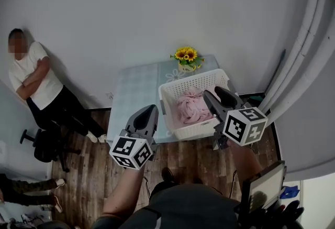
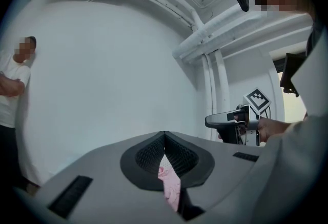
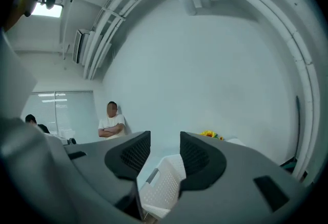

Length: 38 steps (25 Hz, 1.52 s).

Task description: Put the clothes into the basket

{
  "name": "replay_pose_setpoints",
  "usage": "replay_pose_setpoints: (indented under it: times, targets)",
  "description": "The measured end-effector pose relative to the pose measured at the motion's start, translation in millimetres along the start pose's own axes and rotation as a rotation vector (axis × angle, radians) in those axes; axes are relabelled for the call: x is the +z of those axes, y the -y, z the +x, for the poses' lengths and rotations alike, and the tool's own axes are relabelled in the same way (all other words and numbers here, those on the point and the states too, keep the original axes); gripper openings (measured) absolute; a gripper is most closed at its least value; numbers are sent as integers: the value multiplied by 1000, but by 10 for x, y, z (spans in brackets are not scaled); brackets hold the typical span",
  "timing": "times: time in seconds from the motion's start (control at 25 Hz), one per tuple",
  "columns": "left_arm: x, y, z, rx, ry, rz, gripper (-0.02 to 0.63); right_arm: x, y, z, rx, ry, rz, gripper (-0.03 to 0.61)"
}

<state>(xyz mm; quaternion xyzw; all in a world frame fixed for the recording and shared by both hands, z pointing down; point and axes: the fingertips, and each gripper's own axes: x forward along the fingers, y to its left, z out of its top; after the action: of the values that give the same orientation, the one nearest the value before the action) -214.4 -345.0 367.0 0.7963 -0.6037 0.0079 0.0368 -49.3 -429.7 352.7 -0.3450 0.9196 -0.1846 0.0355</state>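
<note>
- While the pink clothes (image 1: 192, 106) lie heaped inside the white basket (image 1: 194, 129) on the table (image 1: 135, 91), we hover near it.
- Our left gripper (image 1: 149, 111), left of the basket, has its jaws closed tip to tip.
- Our right gripper (image 1: 212, 91), over the basket's front, stands narrowly parted and empty.

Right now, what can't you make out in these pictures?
1. Floor of the basket: head view, pink clothes and the right gripper cover it.
2. Pink cloth in the left gripper: left gripper view shows one strip between the shut jaws; the gripper's body hides the rest.
3. Face of the bystander: mosaic patch, every view.
</note>
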Motion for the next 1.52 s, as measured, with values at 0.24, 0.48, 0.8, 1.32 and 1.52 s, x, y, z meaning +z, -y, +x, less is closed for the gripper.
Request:
replay_pose_setpoints:
  times: [0.24, 0.48, 0.8, 1.32, 1.52]
  targets:
    - [44, 60, -168, -22, -2, 13, 8, 26, -194, -170, 0, 14, -81, 92]
    - [84, -105, -416, -30, 3, 9, 8, -12, -469, -202, 2, 36, -120, 52]
    - [88, -234, -691, -78, 5, -2, 8, -37, -799, -305, -61, 74, -162, 35]
    - [193, -496, -918, -91, 30, -5, 8, -49, -1166, -177, -104, 78, -241, 12]
    - [211, -479, -935, -108, 24, 2, 8, -97, -1215, -224, -116, 70, -227, 12]
